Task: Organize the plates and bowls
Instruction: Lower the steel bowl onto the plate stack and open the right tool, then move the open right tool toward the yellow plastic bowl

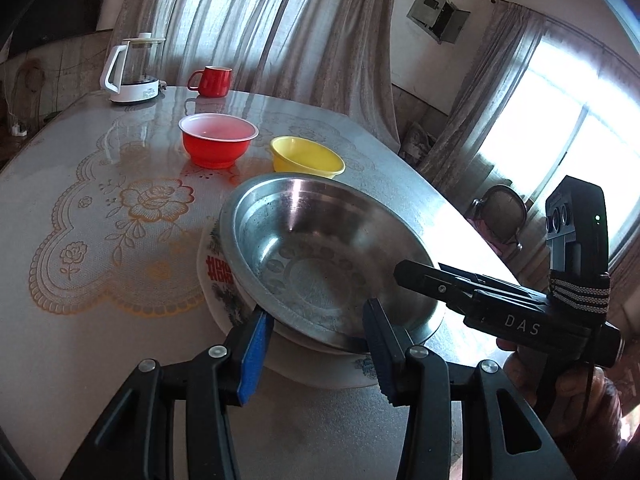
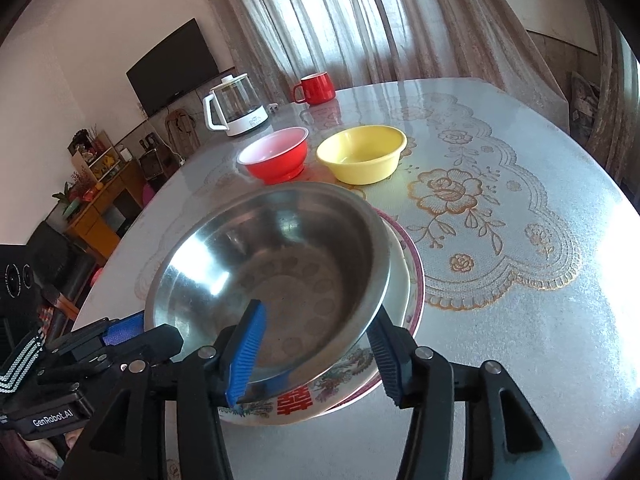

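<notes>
Both tools are spread: the left tool [image 1: 320,344] and right tool [image 2: 316,356] each straddle the near rim of the round steel bowl [image 1: 320,248] resting on the decorated white plate [image 1: 216,276], neither pinching it

The steel bowl [image 1: 320,252] sits on stacked plates [image 2: 344,388] at the near edge of the table [image 1: 100,360], with both grippers crowding its near rim: the left gripper [image 1: 318,344] and the right gripper [image 2: 316,354]. Just beyond stand the red bowl [image 1: 218,144] and yellow bowl [image 1: 306,158], close together with a narrow gap. The kettle [image 1: 134,70] and mug [image 1: 212,80] block the far edge. Bare tabletop lies to the left in the left wrist view
</notes>
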`<state>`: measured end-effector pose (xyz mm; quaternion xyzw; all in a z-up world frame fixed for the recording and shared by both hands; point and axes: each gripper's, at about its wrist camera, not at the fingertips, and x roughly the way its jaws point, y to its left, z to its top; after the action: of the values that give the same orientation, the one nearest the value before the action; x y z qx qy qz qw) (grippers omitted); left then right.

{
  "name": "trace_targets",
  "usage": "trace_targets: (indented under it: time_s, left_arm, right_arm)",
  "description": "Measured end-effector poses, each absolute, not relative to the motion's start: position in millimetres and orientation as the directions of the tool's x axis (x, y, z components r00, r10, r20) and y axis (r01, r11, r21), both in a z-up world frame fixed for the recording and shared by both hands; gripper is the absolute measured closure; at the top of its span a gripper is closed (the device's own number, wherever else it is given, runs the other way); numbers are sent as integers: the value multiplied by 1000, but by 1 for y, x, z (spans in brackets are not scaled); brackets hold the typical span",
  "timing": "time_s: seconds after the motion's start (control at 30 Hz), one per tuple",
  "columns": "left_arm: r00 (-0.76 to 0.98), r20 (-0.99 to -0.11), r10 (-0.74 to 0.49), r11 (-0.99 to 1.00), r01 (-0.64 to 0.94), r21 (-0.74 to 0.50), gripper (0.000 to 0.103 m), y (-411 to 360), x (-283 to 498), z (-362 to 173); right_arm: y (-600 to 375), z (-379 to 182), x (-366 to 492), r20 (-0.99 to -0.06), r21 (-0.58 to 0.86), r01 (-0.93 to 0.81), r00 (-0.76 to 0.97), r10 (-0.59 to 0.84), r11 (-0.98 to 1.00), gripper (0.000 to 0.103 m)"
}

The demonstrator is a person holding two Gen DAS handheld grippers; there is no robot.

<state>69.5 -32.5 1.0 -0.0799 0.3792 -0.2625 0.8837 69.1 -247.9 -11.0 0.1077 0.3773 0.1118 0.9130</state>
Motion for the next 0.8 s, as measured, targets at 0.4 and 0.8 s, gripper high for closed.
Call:
trace_targets:
  time_s: [0.4,0.8]
  left_arm:
    - [643,-627,-440,898,306,-316,52,-7,69,8]
    - [676,-644,-359,933,228,-280,45,4,74,8]
  right_arm:
    - [-250,3,58,-593,230,-155,761,265,961,38]
    - [-254,4,57,-593,264,-142,756,277,954,25]
